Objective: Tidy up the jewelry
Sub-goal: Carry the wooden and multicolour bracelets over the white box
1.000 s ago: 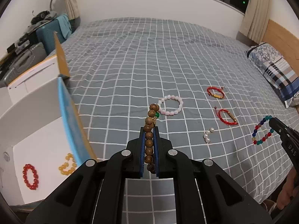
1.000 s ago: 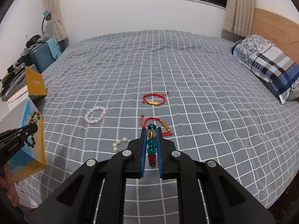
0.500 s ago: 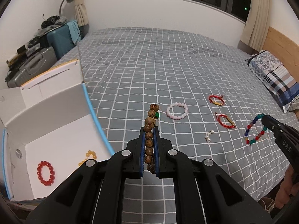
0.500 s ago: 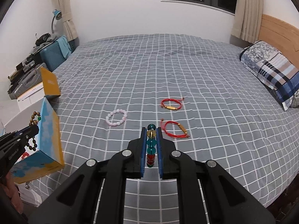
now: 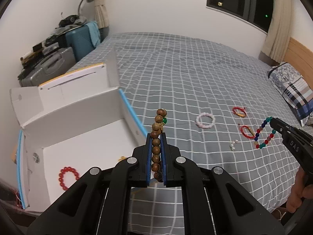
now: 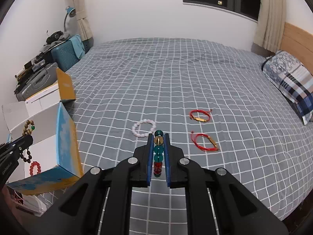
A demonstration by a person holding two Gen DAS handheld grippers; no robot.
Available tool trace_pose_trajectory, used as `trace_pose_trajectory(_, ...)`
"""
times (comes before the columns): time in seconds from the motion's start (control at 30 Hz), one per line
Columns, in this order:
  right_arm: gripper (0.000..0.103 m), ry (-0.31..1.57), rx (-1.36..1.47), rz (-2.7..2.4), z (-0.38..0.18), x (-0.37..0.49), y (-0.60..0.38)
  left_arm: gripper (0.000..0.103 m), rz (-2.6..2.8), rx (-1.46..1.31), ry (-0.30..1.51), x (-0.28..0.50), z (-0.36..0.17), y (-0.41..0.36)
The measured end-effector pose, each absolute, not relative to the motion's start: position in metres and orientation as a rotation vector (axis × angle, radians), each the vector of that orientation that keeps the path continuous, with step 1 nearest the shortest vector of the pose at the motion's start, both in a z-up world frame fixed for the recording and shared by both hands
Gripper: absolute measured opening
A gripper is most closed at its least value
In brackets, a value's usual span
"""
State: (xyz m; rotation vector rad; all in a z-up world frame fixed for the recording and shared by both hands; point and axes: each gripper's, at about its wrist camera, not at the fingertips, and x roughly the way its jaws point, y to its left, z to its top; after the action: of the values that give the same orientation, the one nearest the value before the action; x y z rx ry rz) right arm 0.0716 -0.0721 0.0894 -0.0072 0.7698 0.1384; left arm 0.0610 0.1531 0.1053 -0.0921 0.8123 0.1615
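**Both bracelets clamped, box is off to my left**

Left wrist view: my left gripper (image 5: 156, 137) is clamped on the brown wooden-bead bracelet with a green bead (image 5: 157, 135). The strand runs straight along the finger line, one end sticking up past the tips, the rest pinched between the blue pads. The open white cardboard box with blue edging (image 5: 125, 107) lies left of and below the tips, its mouth facing up. On its floor is a red bead bracelet (image 5: 68, 177), with a yellow one (image 5: 122, 158) half hidden behind my gripper. The left hand is clearly nearer the box, so I judge it drops first: shift left over the mouth, then release. My right gripper (image 5: 272, 122) shows at the right edge, the multicoloured glass-bead bracelet (image 5: 263, 135) hanging below its tip as an open loop over the grey checked bedspread (image 5: 176, 74).

Right wrist view: the right gripper (image 6: 158, 137) is closed on that same multicoloured bracelet (image 6: 158, 152), beads stacked along the finger axis. The box (image 6: 64, 137) sits far left, its blue-and-yellow wall towards me, so there is a longer sideways carry. The left gripper (image 6: 27, 138) is near the box rim with the wooden strand (image 6: 29, 129) dangling there. Left on the bed: a pale pink bead bracelet (image 6: 144, 128) and two red cord bracelets with gold bars (image 6: 200, 116) (image 6: 205, 142).
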Motion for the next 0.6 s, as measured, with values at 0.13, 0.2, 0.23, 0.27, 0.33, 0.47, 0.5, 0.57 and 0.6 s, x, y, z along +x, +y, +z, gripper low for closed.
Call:
trace_pose_trajectory(0.13, 0.009, 0.76, -0.026, 0.164, 0.095, 0.073, -0.049, 0.007, 0.196, -0.104, 0.808, 0.052, 0.109, 0.176)
trace_pose_trajectory(0.2, 0.009, 0.753, -0.034, 0.185, 0.099, 0.073, -0.035, 0.007, 0.216, -0.11, 0.807, 0.047, 0.11, 0.188)
trace_pose_trajectory(0.23, 0.009, 0.749, -0.038, 0.193, 0.1, 0.073, -0.029, 0.007, 0.222, -0.114, 0.807, 0.046, 0.11, 0.193)
trace_pose_trajectory(0.27, 0.009, 0.742, -0.046, 0.207, 0.102, 0.072, -0.021, 0.007, 0.23, -0.117, 0.807, 0.043, 0.11, 0.199)
trace_pose_trajectory(0.33, 0.009, 0.732, -0.064, 0.226, 0.105, 0.07, -0.007, 0.007, 0.246, -0.125, 0.807, 0.037, 0.11, 0.211)
trace_pose_trajectory(0.47, 0.009, 0.722, -0.078, 0.267, 0.108, 0.068, 0.023, 0.007, 0.276, -0.143, 0.815, 0.027, 0.104, 0.235)
trace_pose_trajectory(0.5, 0.009, 0.721, -0.082, 0.277, 0.108, 0.067, 0.031, 0.007, 0.283, -0.148, 0.817, 0.025, 0.103, 0.24)
trace_pose_trajectory(0.57, 0.009, 0.715, -0.093, 0.297, 0.11, 0.064, 0.045, 0.007, 0.3, -0.158, 0.82, 0.02, 0.099, 0.254)
trace_pose_trajectory(0.6, 0.009, 0.712, -0.099, 0.303, 0.111, 0.063, 0.052, 0.007, 0.306, -0.162, 0.822, 0.017, 0.098, 0.259)
